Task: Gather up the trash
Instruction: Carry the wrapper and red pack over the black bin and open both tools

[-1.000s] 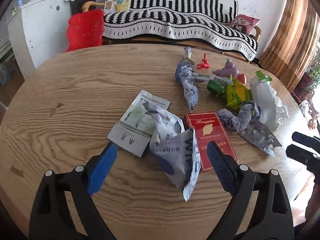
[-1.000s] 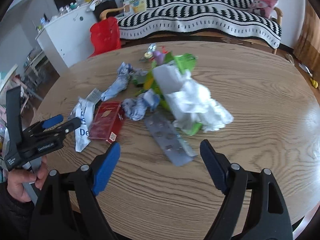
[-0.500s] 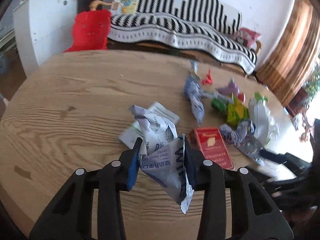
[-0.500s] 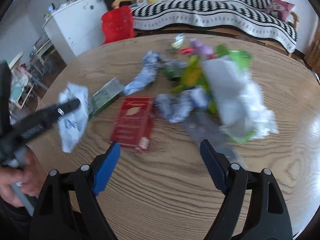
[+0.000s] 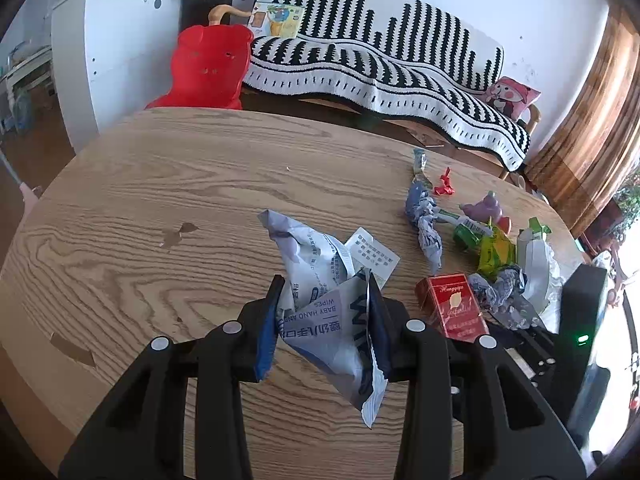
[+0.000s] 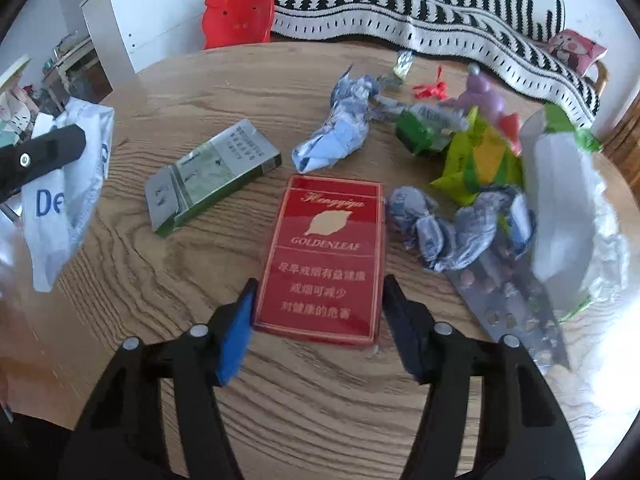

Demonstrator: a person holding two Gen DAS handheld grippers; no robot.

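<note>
The left gripper [image 5: 326,320] pinches a crumpled wipes wrapper [image 5: 320,280] tight between its two fingers and holds it up off the wooden table [image 5: 140,220]. The right gripper [image 6: 318,320] has its fingers apart, one on each side of a red cigarette box [image 6: 328,256] lying flat on the table. Just beside the box are a green cigarette box [image 6: 212,180], a twisted blue wrapper [image 6: 340,132] and a foil pill sheet [image 6: 516,304].

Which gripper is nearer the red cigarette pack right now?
Right. The right gripper straddles the red cigarette pack, jaws open on either side. The left gripper is off beside it, shut on the wipes wrapper.
</note>
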